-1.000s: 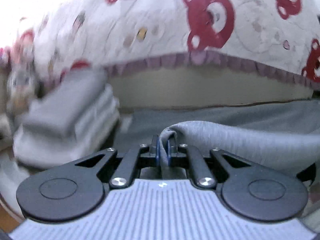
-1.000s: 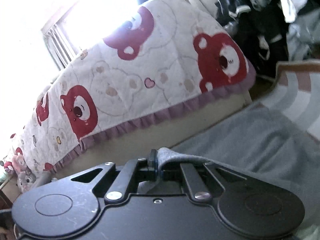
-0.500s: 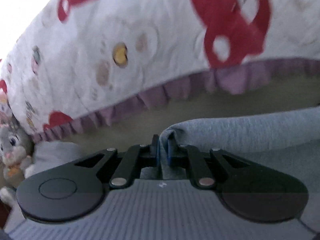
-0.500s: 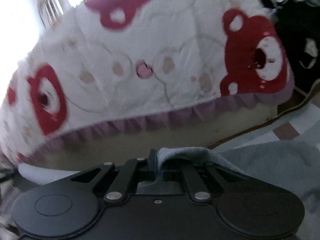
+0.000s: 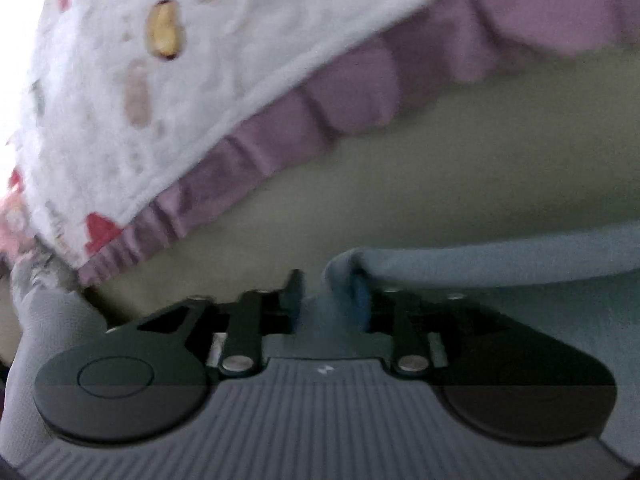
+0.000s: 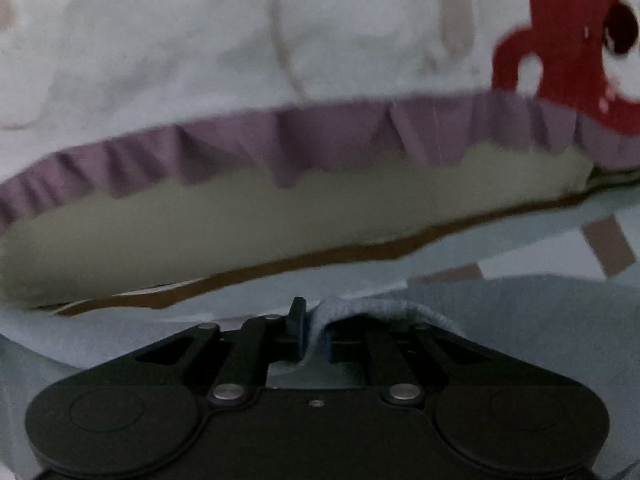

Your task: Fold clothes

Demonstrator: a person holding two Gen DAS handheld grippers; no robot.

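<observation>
I am keeping both tools low beside the bed (image 6: 280, 216). Left tool (image 5: 326, 304) and right tool (image 6: 314, 336) are each pinching the grey garment (image 5: 500, 264) edge. I am aiming to lay corners level, edges matched, before letting go.

Soft grey knit cloth of the garment (image 5: 500, 264), slightly fuzzy, pinched in matt black plastic fingers (image 5: 294, 292) with bright metal pivot screws. Ribbed grey plastic on the left gripper (image 5: 326, 300) body. Quilted white cotton bedspread (image 6: 200, 40), purple fabric ruffle (image 6: 320, 136), smooth brown wooden floor (image 6: 280, 272).
</observation>
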